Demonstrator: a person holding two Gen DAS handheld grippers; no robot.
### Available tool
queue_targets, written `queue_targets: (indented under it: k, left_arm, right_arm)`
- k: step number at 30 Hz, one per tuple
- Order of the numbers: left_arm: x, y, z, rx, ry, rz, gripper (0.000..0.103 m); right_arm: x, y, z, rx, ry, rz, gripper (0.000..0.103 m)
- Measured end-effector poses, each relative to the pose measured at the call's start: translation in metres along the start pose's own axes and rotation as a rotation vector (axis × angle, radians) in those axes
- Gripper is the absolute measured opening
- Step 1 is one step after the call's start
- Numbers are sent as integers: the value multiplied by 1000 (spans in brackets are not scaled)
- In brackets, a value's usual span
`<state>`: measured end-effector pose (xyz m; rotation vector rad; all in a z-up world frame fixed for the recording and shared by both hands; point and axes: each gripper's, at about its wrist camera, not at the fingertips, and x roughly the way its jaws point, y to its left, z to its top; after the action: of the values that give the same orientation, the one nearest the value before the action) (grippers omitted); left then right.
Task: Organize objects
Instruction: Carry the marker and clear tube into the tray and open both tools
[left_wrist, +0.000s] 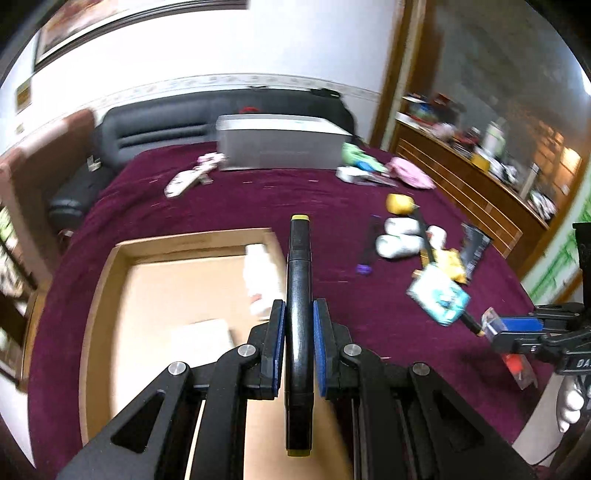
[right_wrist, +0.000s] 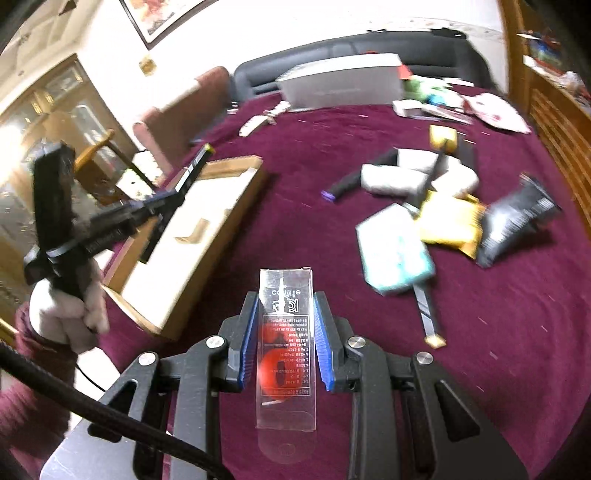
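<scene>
The left gripper is clamped on a black marker with yellow ends, which runs straight out between its blue pads. Below and ahead of it to the left sits an open cardboard box on the maroon cloth. The right gripper is closed on a clear plastic packet with something red inside; what it is I cannot make out. Off to that gripper's right, ahead, lies a blurred heap: white rolls, a yellow pouch, a black pouch and a teal packet.
</scene>
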<state>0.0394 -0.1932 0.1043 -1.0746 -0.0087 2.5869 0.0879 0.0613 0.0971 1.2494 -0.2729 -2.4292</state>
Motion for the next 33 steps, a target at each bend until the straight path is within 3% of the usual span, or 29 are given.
queue_targets:
  k: [6, 10, 14, 21, 33]
  left_arm:
    - [8, 65, -4, -100, 26, 99, 12]
    - [26, 98, -4, -144, 66, 146, 12]
    - [49, 121, -4, -183, 103, 155, 12]
    - [74, 127, 1, -179, 158, 137, 11]
    - [106, 135, 5, -227, 200, 107, 11]
  right_arm:
    - [47, 37, 45, 30, 54, 128, 26]
    - [88, 58, 74, 66, 90, 163, 26]
    - [132, 77, 97, 84, 131, 150, 26]
    - [183, 97, 122, 73, 175, 74, 26]
    - [235, 84, 144, 125, 193, -22, 26]
